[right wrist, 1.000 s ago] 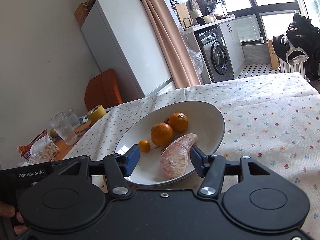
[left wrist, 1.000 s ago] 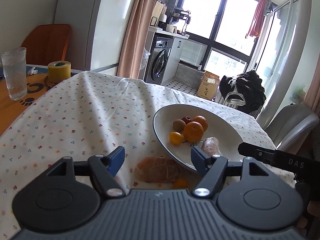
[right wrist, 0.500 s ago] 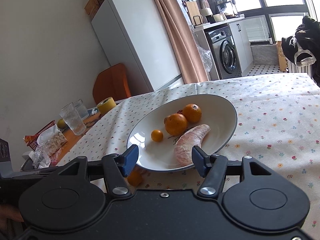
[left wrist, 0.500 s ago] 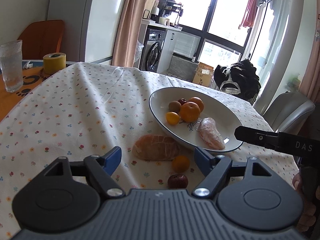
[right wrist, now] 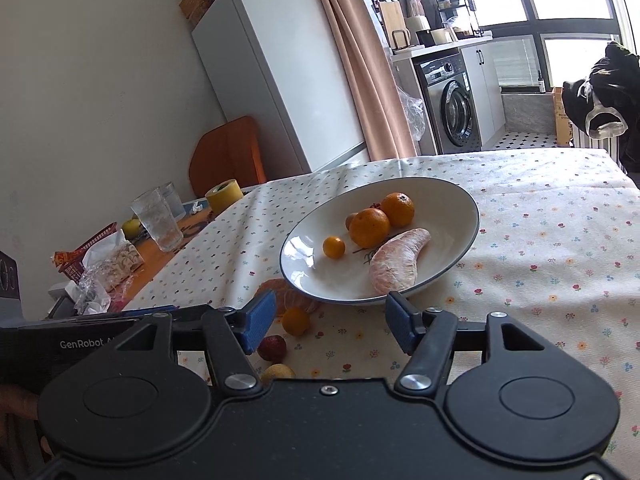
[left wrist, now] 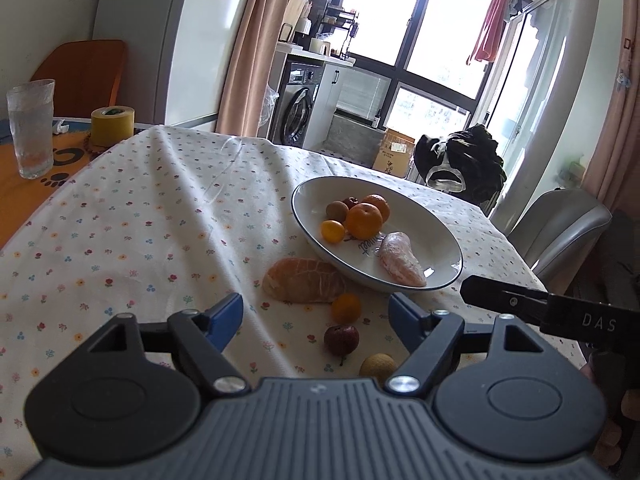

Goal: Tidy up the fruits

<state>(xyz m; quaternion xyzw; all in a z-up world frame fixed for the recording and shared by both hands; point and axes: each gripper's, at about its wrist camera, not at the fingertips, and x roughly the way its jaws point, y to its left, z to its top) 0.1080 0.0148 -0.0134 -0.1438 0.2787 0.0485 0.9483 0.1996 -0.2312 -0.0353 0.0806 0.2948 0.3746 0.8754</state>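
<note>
Both grippers have drawn back from the plate (left wrist: 448,276), jaws spread and empty. Next, likely: left gripper (left wrist: 316,322) onto the loose kumquat (left wrist: 346,308), lowering astride it.

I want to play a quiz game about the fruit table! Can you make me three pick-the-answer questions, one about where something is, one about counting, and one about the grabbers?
1. Where is the peeled pomelo piece that sits by itself, away from the round fruits?
A. in the plate
B. on the chair
C. beside the glass

2. How many fruits lie on the tablecloth outside the plate?
A. one
B. four
C. seven

3. How are the left gripper and right gripper?
A. both open and empty
B. both squeezing fruit
C. one holds the plate

Answers:
1. A, it rests inside the plate near the front rim.
2. B, a pomelo chunk, a small orange, a red fruit and a yellowish fruit.
3. A, the blue fingers stand apart with nothing between them.
</note>
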